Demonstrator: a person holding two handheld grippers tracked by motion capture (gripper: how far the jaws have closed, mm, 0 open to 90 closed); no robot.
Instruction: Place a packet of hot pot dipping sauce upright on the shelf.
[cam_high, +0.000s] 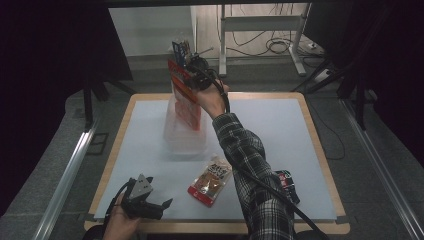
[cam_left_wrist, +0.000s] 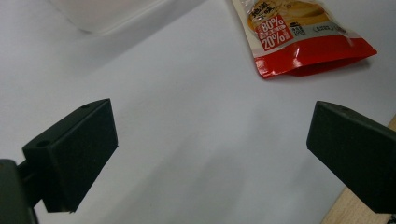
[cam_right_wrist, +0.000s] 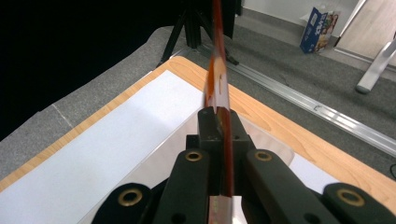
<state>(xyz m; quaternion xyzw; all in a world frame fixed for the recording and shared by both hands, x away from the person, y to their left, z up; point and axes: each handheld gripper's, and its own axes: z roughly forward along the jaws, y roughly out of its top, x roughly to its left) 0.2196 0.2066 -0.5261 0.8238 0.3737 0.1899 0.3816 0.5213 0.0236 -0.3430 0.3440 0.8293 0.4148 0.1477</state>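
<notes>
Right gripper (cam_high: 192, 67) clamps red snack pouch (cam_high: 184, 92) above clear bin (cam_high: 185, 135), probably plastic; thin edge-grip may slip. Left gripper (cam_high: 155, 204) jaws open, empty.

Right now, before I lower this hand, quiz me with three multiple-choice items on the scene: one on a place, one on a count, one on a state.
1. Where does the red snack pouch held by the right gripper hang?
A. Over the clear plastic bin
B. Flat on the white mat
C. On the floor

2. How many snack pouches lie flat on the white mat?
A. None
B. One
C. Three

3. How do the left gripper jaws stand?
A. Shut on a pouch
B. Shut on nothing
C. Open, nothing between them

Answers: 1 A, the high view shows it hanging above the bin. 2 B, one orange and red pouch lies near the front. 3 C, bare mat shows between the jaws.
</notes>
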